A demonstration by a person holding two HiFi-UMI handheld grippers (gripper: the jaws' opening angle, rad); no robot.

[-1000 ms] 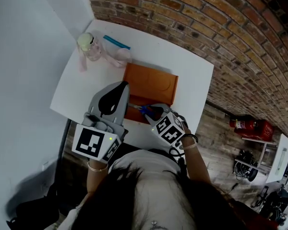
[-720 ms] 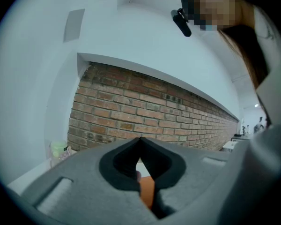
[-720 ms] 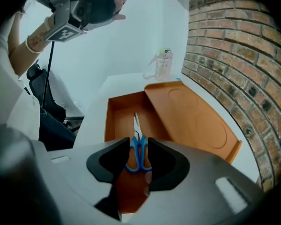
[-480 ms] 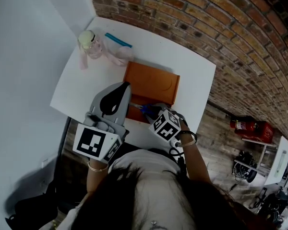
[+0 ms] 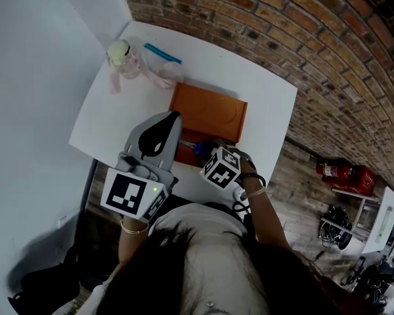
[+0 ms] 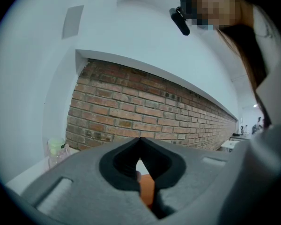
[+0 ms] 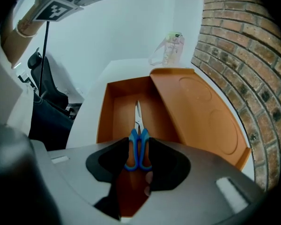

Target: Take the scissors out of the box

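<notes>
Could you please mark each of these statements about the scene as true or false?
1. The scissors lie inside the orange box. True: the scissors rest on the floor of the box.
2. The box's lid is closed. False: the lid is swung open towards the brick wall.
3. The right tool holds the scissors clear of the box. False: the right tool has just been opening its jaws, which stand apart with the blue handles between them, and the scissors are not lifted.
4. A bottle with a pale green cap stands on the white table. True: the bottle stands near the far corner of the table.
</notes>
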